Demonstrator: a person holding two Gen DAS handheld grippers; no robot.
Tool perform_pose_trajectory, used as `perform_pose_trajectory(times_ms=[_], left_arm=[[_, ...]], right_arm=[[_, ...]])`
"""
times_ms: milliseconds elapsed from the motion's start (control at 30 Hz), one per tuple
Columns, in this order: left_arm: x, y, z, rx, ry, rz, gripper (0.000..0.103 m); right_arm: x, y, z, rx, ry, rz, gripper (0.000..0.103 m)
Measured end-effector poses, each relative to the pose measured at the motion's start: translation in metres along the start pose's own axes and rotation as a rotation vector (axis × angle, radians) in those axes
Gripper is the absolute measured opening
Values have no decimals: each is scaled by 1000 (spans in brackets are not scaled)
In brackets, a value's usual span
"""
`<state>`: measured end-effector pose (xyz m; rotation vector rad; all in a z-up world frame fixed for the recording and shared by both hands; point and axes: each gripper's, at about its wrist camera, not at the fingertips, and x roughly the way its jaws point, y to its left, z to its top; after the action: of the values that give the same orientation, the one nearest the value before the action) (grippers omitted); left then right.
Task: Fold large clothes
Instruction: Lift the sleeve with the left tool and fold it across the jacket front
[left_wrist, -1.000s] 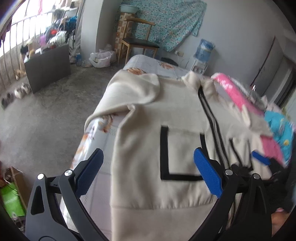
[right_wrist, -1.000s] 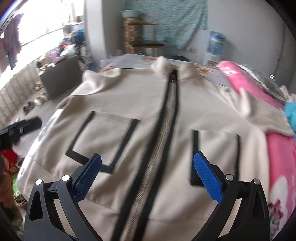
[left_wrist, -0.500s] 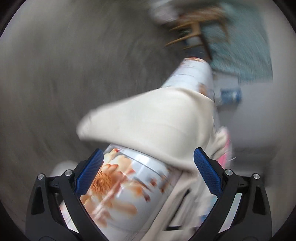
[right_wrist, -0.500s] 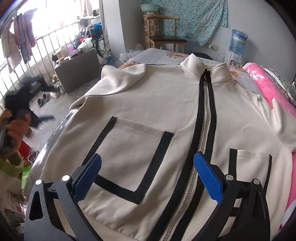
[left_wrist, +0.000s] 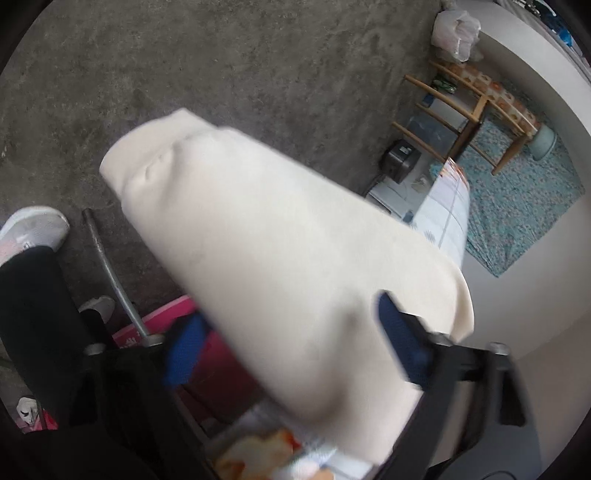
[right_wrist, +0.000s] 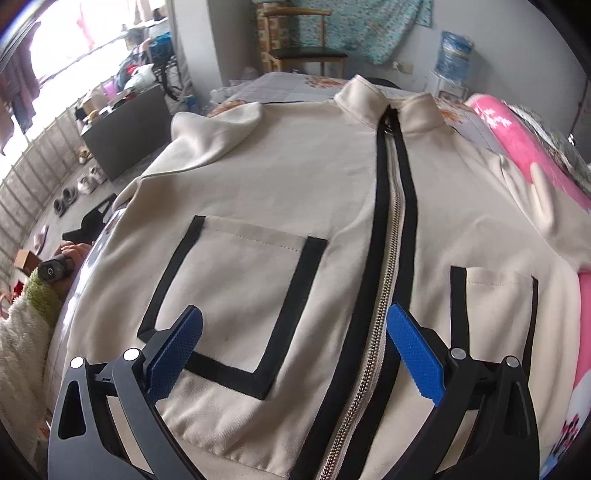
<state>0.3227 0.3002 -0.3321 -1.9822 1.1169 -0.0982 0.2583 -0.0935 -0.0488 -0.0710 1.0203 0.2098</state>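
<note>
A cream jacket (right_wrist: 295, 184) with a black-edged zip (right_wrist: 391, 206) and two black-trimmed pockets lies front up on the bed. Its left sleeve (left_wrist: 258, 229) hangs over the bed's side towards the floor. My left gripper (left_wrist: 290, 310) has rolled sideways at that sleeve. Its jaws are closing, the sleeve cloth lies between the blue pads, and motion blur hides any firm pinch. My right gripper (right_wrist: 295, 314) hovers open above the jacket's lower front, between the left pocket and the zip, holding nothing.
The bed's floral sheet (left_wrist: 447, 206) shows beyond the sleeve. A wooden chair (left_wrist: 461, 110) stands past the bed. The person's dark trouser leg and white shoe (left_wrist: 33, 225) are on the concrete floor. A pink blanket (right_wrist: 517, 140) lies along the jacket's right side.
My left gripper dropped from above the jacket to the bed's side and rolled over; the hanging sleeve now lies between its narrowing jaws. The right gripper stayed above the jacket's front, jaws open.
</note>
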Motion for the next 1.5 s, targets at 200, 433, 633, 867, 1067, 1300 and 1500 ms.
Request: perform_pose_trajectory(times_ms=[200,433,633,867,1067,1300,1500], left_arm=[[-24,-33,5,98,-107,124,9],[-105,-217,-135,852,-552,246,7],[-53,-291,-353,1542,-519,243,9],[83,-205,-450,1784,-158,391,53],[115,-116,-436,1788,-89,575,77],[84,-99,-386,1687,-275,708,84],[59,-104,-354,1613,-414,770,84]], right_arm=[[-9,-3,-3,4,-17,-19,97],[-25,-22,-10,34,-69,-40,97],[-33,-50,-20,123,-88,-50,97],[-64,-93,-38,200,-146,-122,97],[-65,-142,-54,302,-122,-150,97],[-59,-189,-43,445,-119,34,97],[-71,-235,-11,560,-166,163,96]])
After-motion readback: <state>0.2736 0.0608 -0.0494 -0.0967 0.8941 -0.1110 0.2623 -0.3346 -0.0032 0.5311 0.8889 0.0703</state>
